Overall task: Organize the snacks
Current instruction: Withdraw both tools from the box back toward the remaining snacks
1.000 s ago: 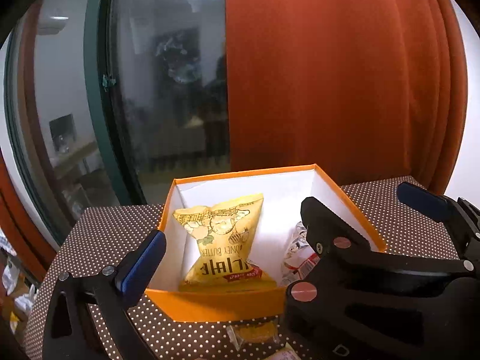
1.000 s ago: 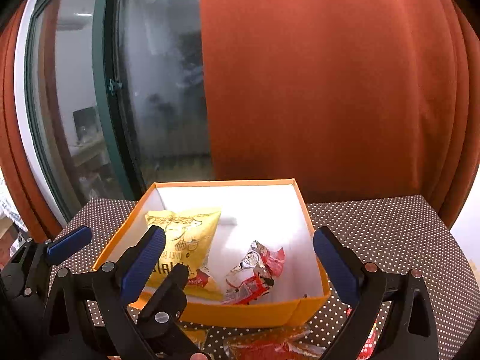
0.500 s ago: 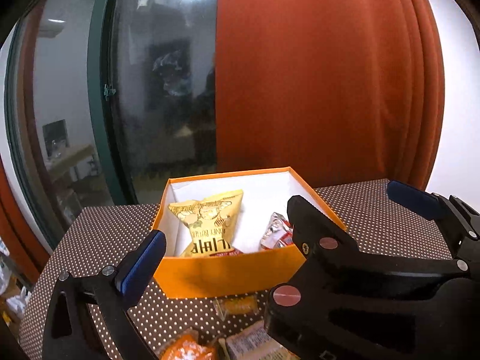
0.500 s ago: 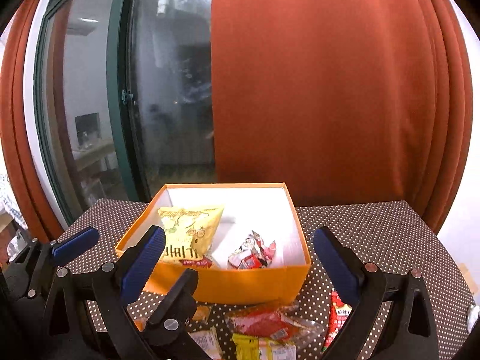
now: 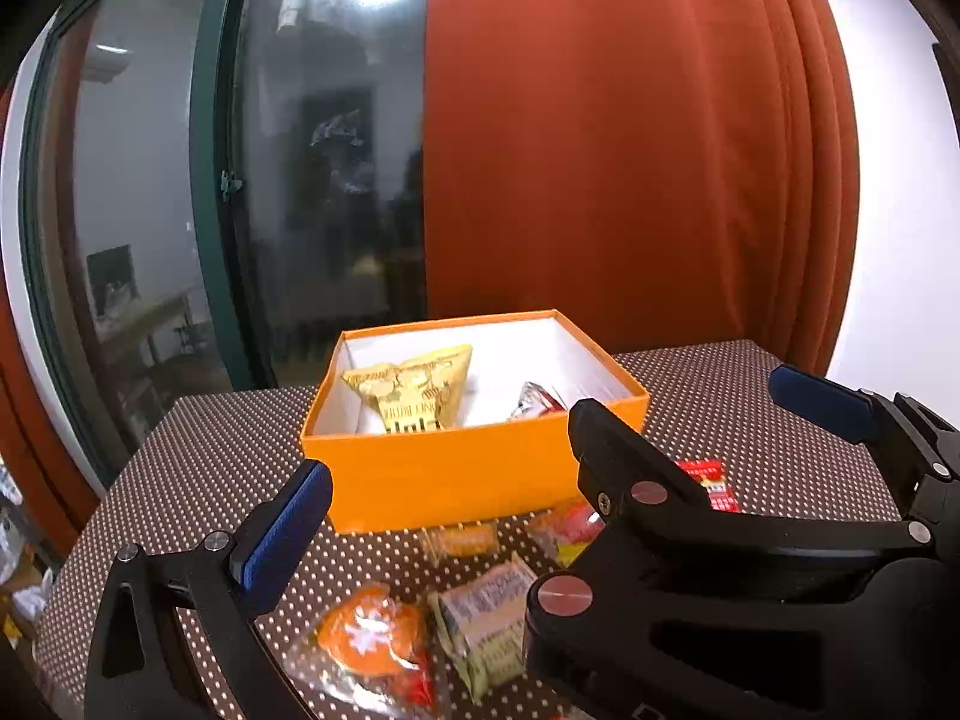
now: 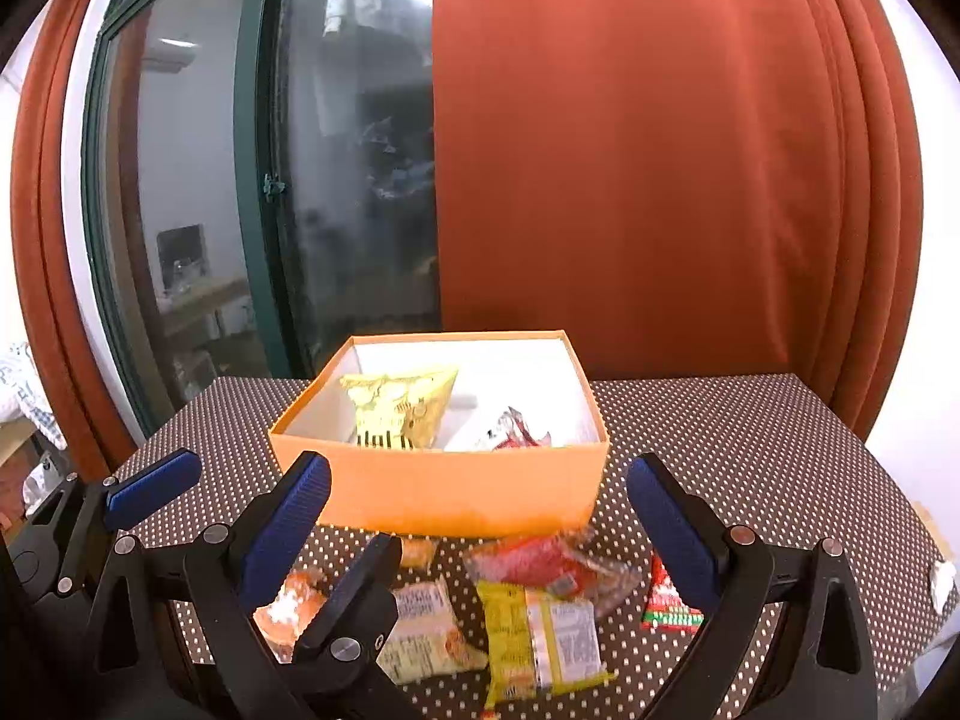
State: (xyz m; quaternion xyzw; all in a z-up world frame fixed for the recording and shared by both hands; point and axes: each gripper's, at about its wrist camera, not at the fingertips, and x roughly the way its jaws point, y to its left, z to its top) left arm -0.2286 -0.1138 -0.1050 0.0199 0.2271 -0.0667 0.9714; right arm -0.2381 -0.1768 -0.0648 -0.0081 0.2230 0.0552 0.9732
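Note:
An orange box (image 5: 456,474) (image 6: 456,492) stands on the dotted brown table (image 5: 210,462). Inside it a yellow snack bag (image 5: 414,396) (image 6: 399,405) leans upright beside a red-and-silver packet (image 5: 537,402) (image 6: 513,429). Loose snacks lie in front of the box: an orange bun packet (image 5: 366,636) (image 6: 288,603), a cream cracker packet (image 5: 486,606) (image 6: 420,624), a yellow packet (image 6: 540,636), a red packet (image 6: 540,561) and a small red-green one (image 6: 666,603). My left gripper (image 5: 480,480) and right gripper (image 6: 477,471) hang above them, open and empty, overlapping side by side.
Behind the table are a dark window (image 6: 348,180) at the left and an orange curtain (image 6: 660,180) at the right. The table's right edge (image 6: 888,480) is close, with a white scrap (image 6: 942,576) near it. In the left wrist view the right gripper hides my left gripper's right finger.
Both grippers have drawn back from over the box toward the near side. The box now looks smaller, and the loose snacks in front of it have come into view.

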